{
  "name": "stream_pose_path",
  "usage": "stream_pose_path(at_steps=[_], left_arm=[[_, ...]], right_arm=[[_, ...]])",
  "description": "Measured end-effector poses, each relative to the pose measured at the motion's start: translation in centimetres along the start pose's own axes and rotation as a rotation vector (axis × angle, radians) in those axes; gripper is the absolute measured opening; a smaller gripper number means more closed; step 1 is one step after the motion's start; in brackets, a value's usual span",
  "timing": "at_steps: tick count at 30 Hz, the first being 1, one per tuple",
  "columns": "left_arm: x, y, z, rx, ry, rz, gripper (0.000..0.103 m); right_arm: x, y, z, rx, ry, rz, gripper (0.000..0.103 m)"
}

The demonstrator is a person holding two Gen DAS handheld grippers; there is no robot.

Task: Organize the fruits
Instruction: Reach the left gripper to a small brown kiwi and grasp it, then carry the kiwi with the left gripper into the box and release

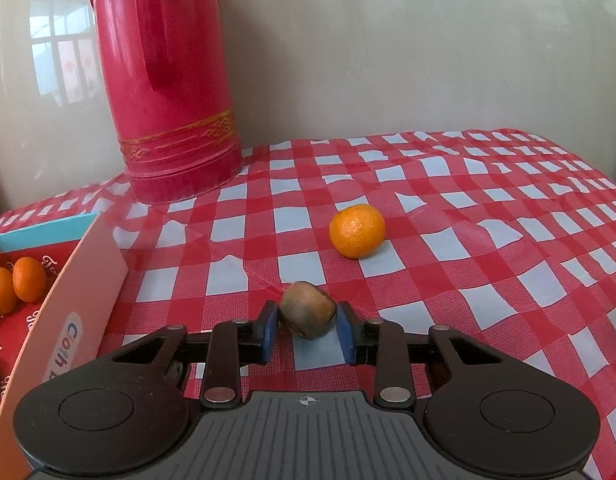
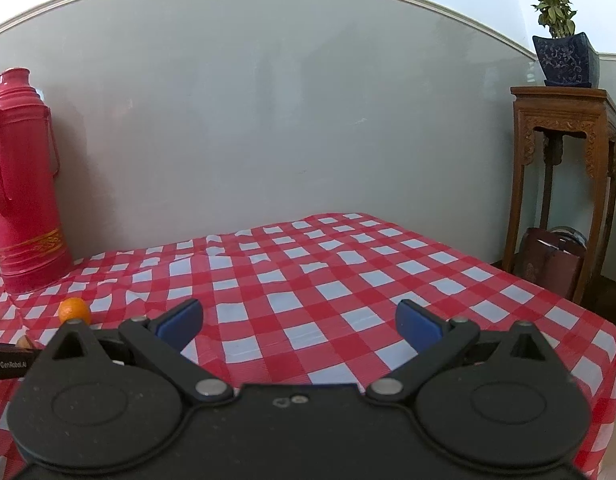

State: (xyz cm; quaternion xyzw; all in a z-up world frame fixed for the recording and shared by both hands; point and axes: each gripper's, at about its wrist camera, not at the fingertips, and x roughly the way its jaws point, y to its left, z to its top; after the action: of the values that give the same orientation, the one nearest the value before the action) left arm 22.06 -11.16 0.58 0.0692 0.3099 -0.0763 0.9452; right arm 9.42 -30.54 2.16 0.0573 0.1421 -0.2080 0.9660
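Two claws are showing on my feeds. My left claw (image 1: 307, 330) is clenching a brown kiwi (image 1: 306, 314) between its blue pads (image 1: 345, 334), low over the checked cloth of the bench (image 1: 487, 240). My right claw (image 2: 299, 322) is hanging released, jaws wide, with nothing between them. A mandarin (image 1: 357, 231) is lying on the cloth just beyond the kiwi. To the left, an open box (image 1: 74, 300) is holding two more mandarins (image 1: 16, 282). A red thermos (image 1: 168, 80) is standing at the back by the wall.
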Motion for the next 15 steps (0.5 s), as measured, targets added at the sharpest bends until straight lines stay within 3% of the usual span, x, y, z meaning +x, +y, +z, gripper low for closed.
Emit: stream_pose_path(at_steps=[10,15], left_arm=[[-2.8,0.1,-0.2,0.049,-0.081,0.019,0.032],[-5.6,1.3,-0.2,0.047,-0.147,0.087,0.032]], right_arm=[[0.1,0.2,0.0,-0.001,0.004,0.015,0.098],[0.1,0.6,-0.1,-0.010,0.003,0.024,0.098]])
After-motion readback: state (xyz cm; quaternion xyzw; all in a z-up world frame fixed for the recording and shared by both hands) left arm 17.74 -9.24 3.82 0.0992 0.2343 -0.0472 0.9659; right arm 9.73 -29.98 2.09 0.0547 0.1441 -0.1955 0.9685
